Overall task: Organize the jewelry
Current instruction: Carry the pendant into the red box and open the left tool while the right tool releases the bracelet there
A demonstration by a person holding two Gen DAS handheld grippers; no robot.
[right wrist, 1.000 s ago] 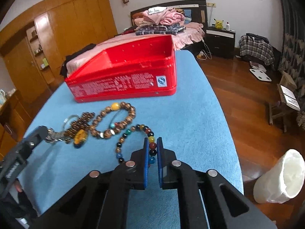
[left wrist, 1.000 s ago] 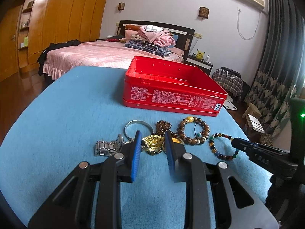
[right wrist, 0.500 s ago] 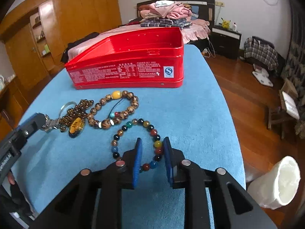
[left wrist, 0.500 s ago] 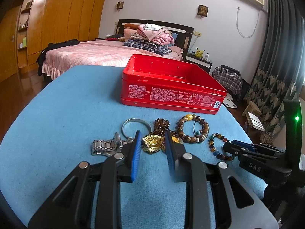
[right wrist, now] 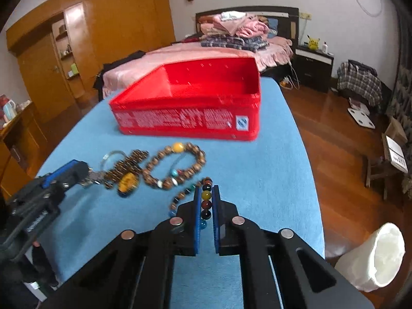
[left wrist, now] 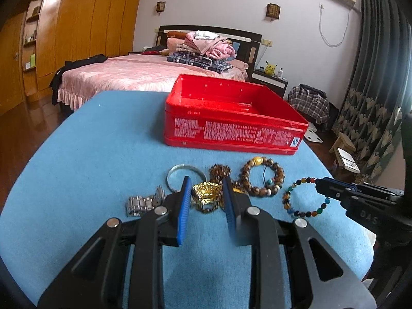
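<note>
An open red tin [left wrist: 231, 134] [right wrist: 180, 121] stands at the far side of the blue table. A multicoloured bead bracelet [right wrist: 180, 197] [left wrist: 306, 213] sits in my right gripper [right wrist: 206, 188], whose jaws are closing onto it with the pads pressing its beads. One side of the loop hangs just off the cloth. In the left wrist view the right gripper [left wrist: 319, 182] comes in from the right. My left gripper [left wrist: 206, 180] [right wrist: 79, 167] rests low on the cloth, narrowly parted, with a crumpled gold ornament [left wrist: 207, 193] filling the gap between its blue pads.
Beside the gold piece lie a brown wooden bead bracelet [left wrist: 262, 177], a dark bead strand [left wrist: 219, 170], a silver bangle [left wrist: 180, 170] and a steel watch band [left wrist: 144, 203]. The table's right edge drops to a wooden floor with a white bin [right wrist: 373, 257].
My right gripper opened, straddled the multicoloured bracelet, then shut on its beads and rose slightly. The left gripper kept still with the gold ornament between its pads.
</note>
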